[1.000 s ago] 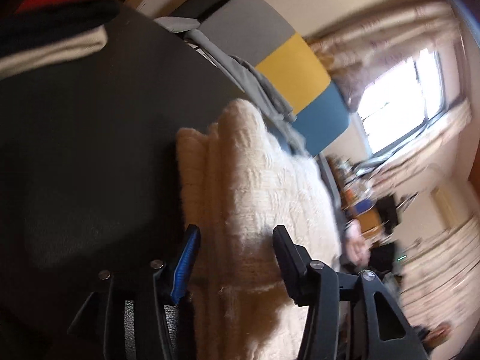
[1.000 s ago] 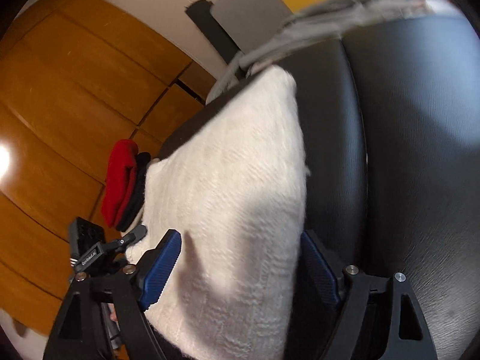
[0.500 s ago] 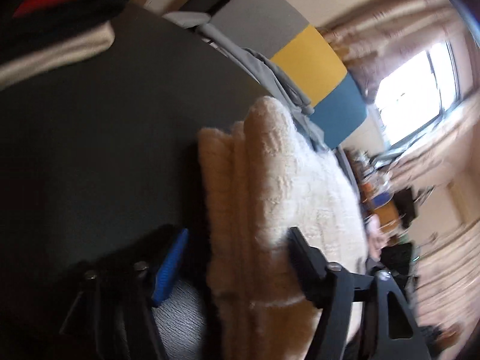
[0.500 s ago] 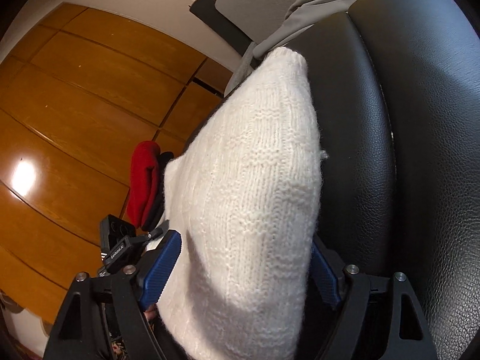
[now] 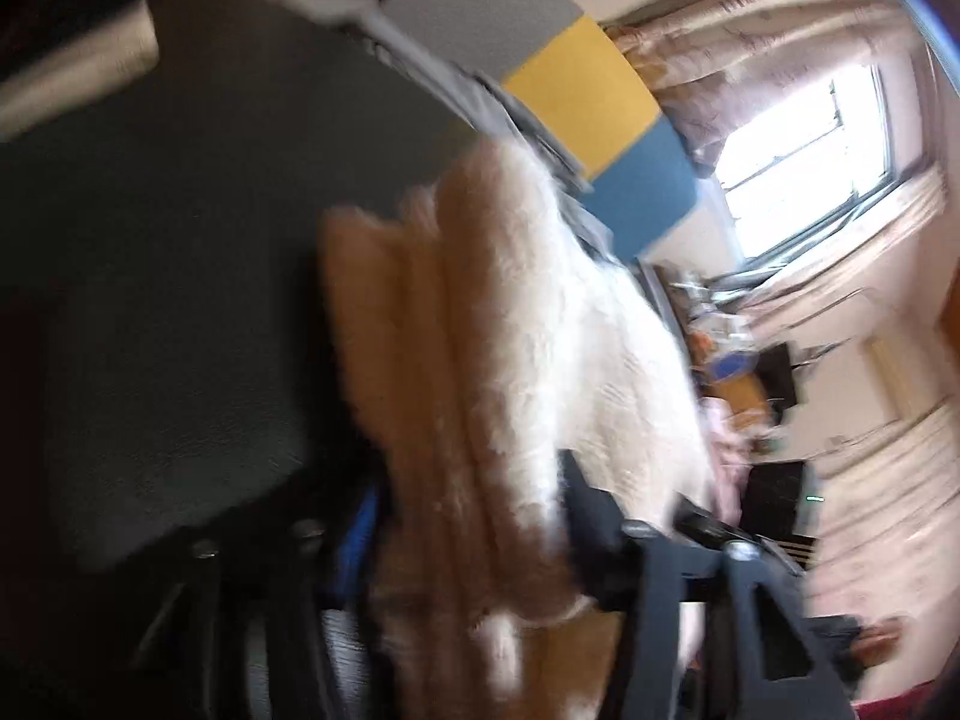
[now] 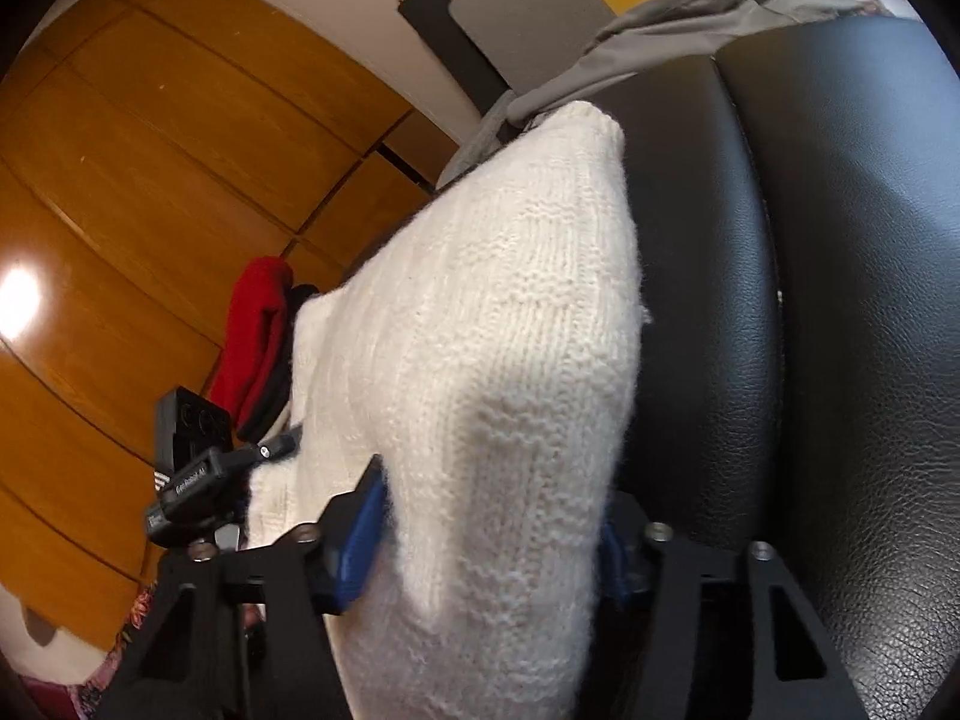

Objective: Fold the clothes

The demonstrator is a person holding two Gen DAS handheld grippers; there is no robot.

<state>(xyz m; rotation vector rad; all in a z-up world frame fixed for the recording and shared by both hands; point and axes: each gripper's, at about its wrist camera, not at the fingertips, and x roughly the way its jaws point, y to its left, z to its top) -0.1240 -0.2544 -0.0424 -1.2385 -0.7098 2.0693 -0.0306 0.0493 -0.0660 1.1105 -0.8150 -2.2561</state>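
A folded cream knit sweater (image 6: 492, 372) is held up over the black leather sofa (image 6: 840, 300). My right gripper (image 6: 486, 534) is shut on one end of the sweater, its blue-padded fingers (image 6: 360, 540) pressing the thick fold. My left gripper (image 5: 468, 516) is shut on the other end of the sweater (image 5: 480, 360), with the stacked layers between its fingers; this view is blurred. The left gripper also shows in the right wrist view (image 6: 198, 468) beside the sweater's far end.
A red and black folded stack (image 6: 258, 330) lies on the sofa near the wooden wall panels (image 6: 150, 180). Grey clothes (image 6: 630, 48) are draped over the sofa back by a grey, yellow and blue cushion (image 5: 570, 96). A bright window (image 5: 804, 150) is at right.
Both grippers have closed tighter on the sweater. It has lifted and shifted, and the left view has swung and blurred.
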